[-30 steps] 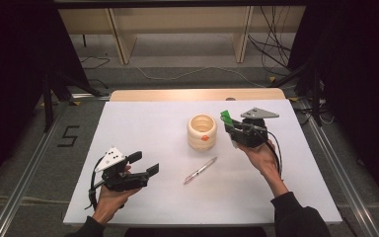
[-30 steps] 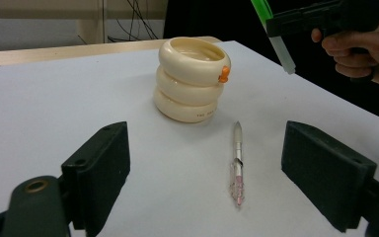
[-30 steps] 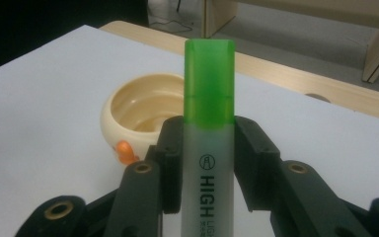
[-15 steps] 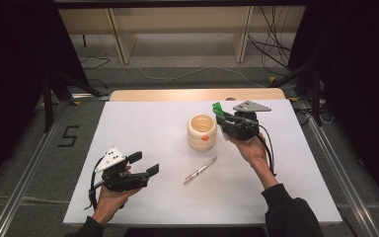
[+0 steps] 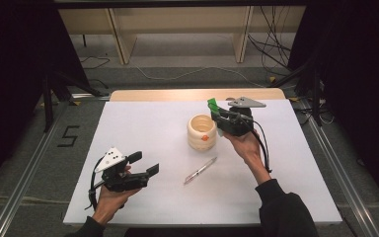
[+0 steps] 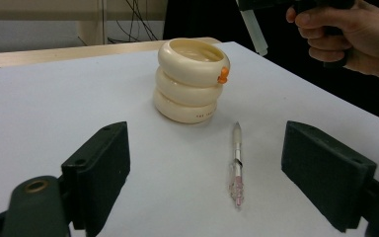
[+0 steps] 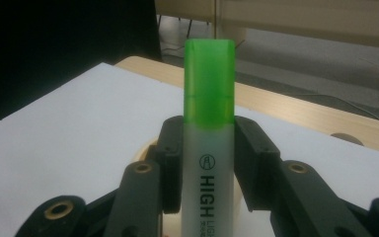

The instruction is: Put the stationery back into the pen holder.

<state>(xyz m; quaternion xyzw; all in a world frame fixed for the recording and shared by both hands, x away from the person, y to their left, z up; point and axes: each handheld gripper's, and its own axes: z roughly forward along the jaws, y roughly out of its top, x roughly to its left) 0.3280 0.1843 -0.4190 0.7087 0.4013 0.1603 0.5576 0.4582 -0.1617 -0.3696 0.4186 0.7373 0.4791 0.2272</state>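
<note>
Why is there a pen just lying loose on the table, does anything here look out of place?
Only mildly. The pen lies flat and askew on the white table, outside the cream ringed holder. The right gripper holds a green highlighter near that holder. Nothing looks spilled or damaged.

The highlighter reads "HIGH"; the floor shows "5".

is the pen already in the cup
No, the pen lies flat on the white table in front of the cream cup, apart from it.
</note>
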